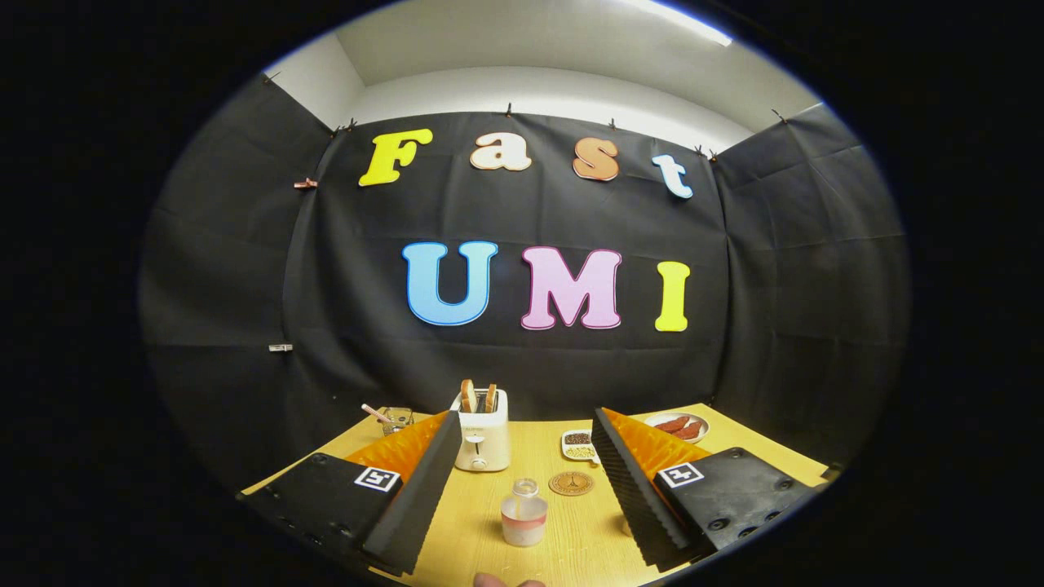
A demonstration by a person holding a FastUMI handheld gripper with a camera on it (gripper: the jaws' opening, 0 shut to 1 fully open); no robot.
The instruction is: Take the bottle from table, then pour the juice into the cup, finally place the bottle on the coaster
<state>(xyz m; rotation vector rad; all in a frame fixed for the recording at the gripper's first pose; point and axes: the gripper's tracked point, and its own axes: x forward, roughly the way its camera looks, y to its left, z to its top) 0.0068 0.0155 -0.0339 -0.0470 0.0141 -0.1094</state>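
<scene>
Right now, gripper (522, 473): fingers spread wide, nothing between the pads, hanging above the near part of the table.
Bottle (524, 514): small, clear, standing upright on the table between the two fingers, touching neither; pinkish liquid fills its lower part and a white band runs round it.
Coaster (571, 483): round and brown, lying flat just to the right of the bottle and a little farther away, bare.
Cup (397, 420): clear glass at the far left of the table, partly hidden behind the left finger, with a straw (376, 413) leaning out of it.
Toaster (482, 440): white, standing beyond the bottle toward the far edge, with two slices of bread (478, 397) upright in its slots.
Small dish (579, 445): white, to the right of the toaster, holding dark and pale bits in two parts.
Plate (683, 427): far right, carrying reddish pieces of food.
Table (571, 538): pale wood grain.
Fingertip (489, 580): part of a person's hand at the very near edge, below the bottle.
</scene>
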